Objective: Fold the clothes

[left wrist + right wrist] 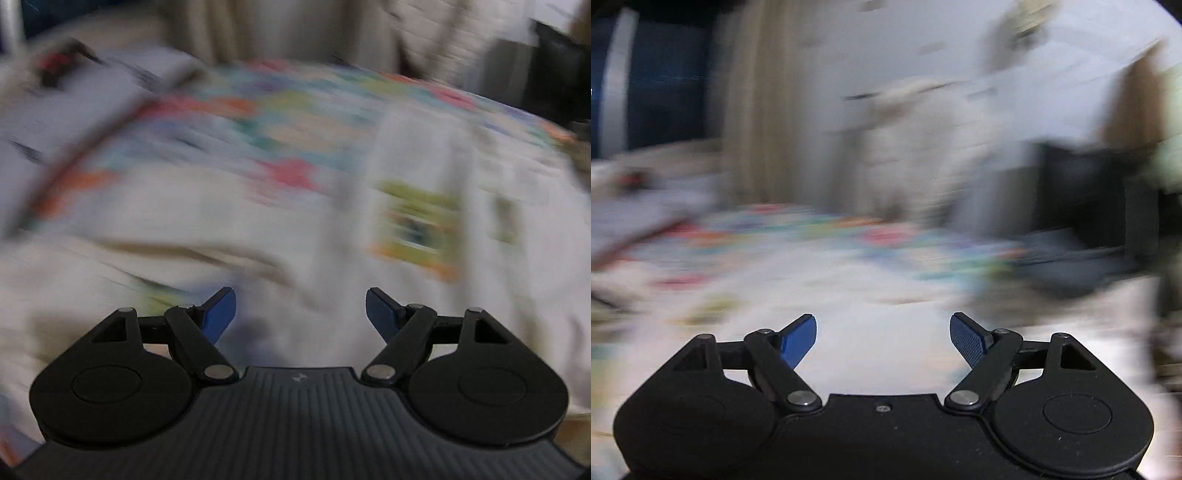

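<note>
Both tongs, left (300, 312) & right (883, 338), spread wide, empty; views blurred.

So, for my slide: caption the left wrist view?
Open left gripper above a blurred white garment on a colourful cover.

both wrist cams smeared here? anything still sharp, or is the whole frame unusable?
Left wrist view: heavy motion blur on the white garment and patterned cover; only the open left gripper is sharp. Right wrist view: worse, room and bedding streaked sideways; open right gripper crisp. Fisheye bending in both.
</note>
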`<action>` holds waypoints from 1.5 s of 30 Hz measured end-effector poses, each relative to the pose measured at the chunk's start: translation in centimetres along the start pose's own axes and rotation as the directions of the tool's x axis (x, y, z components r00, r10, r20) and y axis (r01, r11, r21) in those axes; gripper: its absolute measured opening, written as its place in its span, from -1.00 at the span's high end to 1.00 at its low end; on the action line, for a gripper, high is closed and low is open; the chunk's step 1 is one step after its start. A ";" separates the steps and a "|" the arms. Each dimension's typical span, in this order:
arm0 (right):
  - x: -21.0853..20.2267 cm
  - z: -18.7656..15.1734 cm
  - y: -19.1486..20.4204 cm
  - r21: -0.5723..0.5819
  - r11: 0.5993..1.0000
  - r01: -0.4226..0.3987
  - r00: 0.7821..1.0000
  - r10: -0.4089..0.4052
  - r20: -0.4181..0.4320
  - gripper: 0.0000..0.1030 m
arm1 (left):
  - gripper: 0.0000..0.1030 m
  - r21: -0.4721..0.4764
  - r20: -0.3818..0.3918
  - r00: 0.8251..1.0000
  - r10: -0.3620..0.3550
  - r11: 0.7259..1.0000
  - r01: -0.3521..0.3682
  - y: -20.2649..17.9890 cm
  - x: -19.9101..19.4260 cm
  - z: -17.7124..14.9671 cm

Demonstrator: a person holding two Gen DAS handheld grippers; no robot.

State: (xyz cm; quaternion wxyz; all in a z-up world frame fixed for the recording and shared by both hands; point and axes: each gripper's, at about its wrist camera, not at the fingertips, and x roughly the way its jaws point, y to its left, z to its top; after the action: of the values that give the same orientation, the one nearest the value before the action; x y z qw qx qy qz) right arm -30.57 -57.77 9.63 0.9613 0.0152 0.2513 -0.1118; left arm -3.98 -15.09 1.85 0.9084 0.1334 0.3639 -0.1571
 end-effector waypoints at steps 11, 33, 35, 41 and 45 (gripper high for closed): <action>10.3 -2.7 15.7 -0.053 0.844 -0.534 0.819 0.500 -0.283 -0.61 | -0.51 0.351 0.192 0.962 0.196 0.901 -0.254 3.7 6.9 -1.9; 12.5 -9.0 14.5 0.180 0.868 -0.462 0.723 0.487 -0.490 -0.62 | -0.26 -0.135 0.226 0.950 0.213 0.973 -0.186 13.9 11.5 3.5; 12.3 -9.1 14.1 0.242 0.847 -0.473 0.706 0.529 -0.470 -0.62 | -0.26 -0.207 0.226 0.949 0.220 0.963 -0.174 15.1 11.3 3.7; 11.1 -9.7 15.2 0.191 0.829 -0.526 0.673 0.543 -0.502 -0.41 | -0.33 -0.210 0.309 0.907 0.286 0.951 -0.228 15.0 9.1 3.4; 10.8 -9.7 14.7 0.223 0.824 -0.521 0.659 0.554 -0.509 0.45 | -0.35 -0.256 0.314 0.889 0.335 0.931 -0.260 16.1 7.4 3.4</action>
State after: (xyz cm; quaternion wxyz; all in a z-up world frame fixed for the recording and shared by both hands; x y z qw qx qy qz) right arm -22.80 -44.84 -4.52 0.8350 0.1481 0.4988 0.1790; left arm 9.34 -2.97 1.05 0.9808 0.0623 0.1848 0.0021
